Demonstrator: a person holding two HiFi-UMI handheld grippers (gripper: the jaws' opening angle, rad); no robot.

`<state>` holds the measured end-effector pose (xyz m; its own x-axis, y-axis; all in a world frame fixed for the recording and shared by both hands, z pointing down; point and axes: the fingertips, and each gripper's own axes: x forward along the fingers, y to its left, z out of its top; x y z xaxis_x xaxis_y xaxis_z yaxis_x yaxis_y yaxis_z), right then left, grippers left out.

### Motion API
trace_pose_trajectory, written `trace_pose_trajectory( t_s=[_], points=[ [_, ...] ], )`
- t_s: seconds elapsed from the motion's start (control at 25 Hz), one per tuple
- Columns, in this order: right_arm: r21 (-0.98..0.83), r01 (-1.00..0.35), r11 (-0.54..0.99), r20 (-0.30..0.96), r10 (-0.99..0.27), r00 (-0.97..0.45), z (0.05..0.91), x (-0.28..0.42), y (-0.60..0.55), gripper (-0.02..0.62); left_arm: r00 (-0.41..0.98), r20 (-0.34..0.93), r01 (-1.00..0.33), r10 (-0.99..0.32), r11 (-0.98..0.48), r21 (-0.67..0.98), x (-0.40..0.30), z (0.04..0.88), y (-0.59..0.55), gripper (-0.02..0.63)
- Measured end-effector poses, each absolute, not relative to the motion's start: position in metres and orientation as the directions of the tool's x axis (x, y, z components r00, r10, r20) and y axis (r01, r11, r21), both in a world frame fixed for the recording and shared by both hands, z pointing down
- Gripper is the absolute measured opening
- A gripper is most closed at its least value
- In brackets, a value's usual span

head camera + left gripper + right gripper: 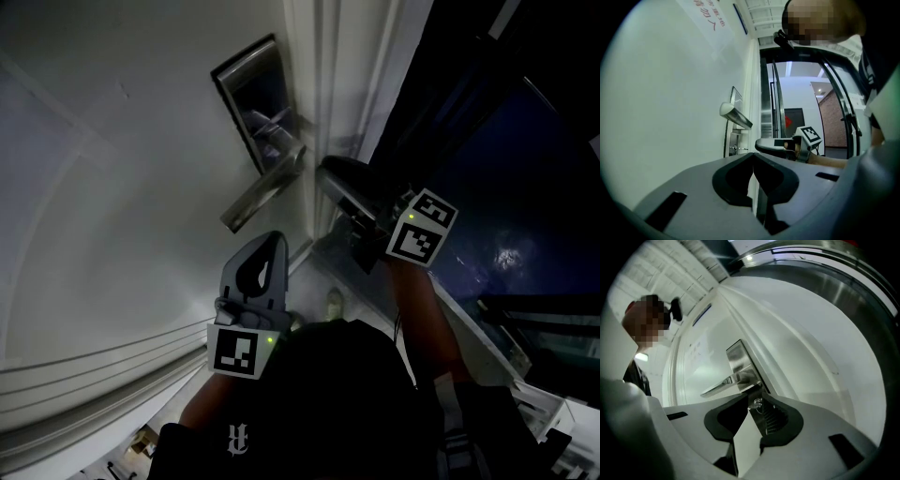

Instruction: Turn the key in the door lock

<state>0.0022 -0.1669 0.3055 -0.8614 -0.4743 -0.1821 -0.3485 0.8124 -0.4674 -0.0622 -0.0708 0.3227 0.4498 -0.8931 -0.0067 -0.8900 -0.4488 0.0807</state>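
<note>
One risk: right gripper (pixel 752 398), jaws narrowly apart short of key (pixel 757 403), may glance off if misaligned; left gripper (pixel 753 157) closed, empty.

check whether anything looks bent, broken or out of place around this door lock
Nothing stands out. The lever handle and its metal plate look intact. The key sticks out of the plate just below the handle, and the right gripper has its claw open at it. The left gripper hangs back, claw shut.
</note>
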Motion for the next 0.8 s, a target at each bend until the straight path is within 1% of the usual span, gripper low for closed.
trace_pose_trajectory(
  t_s=[0.2,0.32,0.4,0.48,0.6,0.68,0.8],
  points=[
    [-0.155,-0.460,0.874,-0.076,-0.475,-0.877,0.304,-0.014,-0.156,0.071,0.451,-0.010,-0.889,-0.892,-0.451,0.080,-0.061,0.323,-0.072,0.006],
    [0.061,-0.506,0.860,-0.001,-0.507,-0.862,0.305,-0.022,-0.153,0.072,0.450,-0.010,-0.890,-0.893,-0.449,0.079,-0.061,0.323,-0.071,0.006],
    [0.229,-0.522,0.822,0.065,-0.548,-0.834,0.308,-0.027,-0.152,0.075,0.447,-0.009,-0.891,-0.895,-0.446,0.082,-0.062,0.324,-0.071,0.006],
    [0.400,-0.514,0.759,0.116,-0.598,-0.793,0.312,-0.031,-0.153,0.084,0.443,-0.008,-0.893,-0.896,-0.442,0.084,-0.063,0.325,-0.071,0.006],
    [0.613,-0.454,0.646,0.131,-0.650,-0.749,0.314,-0.038,-0.155,0.095,0.438,-0.004,-0.896,-0.899,-0.437,0.085,-0.065,0.326,-0.070,0.006],
    [0.710,-0.397,0.581,0.142,-0.672,-0.727,0.319,-0.042,-0.155,0.097,0.434,-0.005,-0.897,-0.901,-0.433,0.086,-0.067,0.326,-0.070,0.006],
    [0.802,-0.342,0.490,0.137,-0.708,-0.693,0.324,-0.046,-0.158,0.097,0.429,-0.004,-0.899,-0.903,-0.428,0.088,-0.069,0.326,-0.070,0.006]
  ],
)
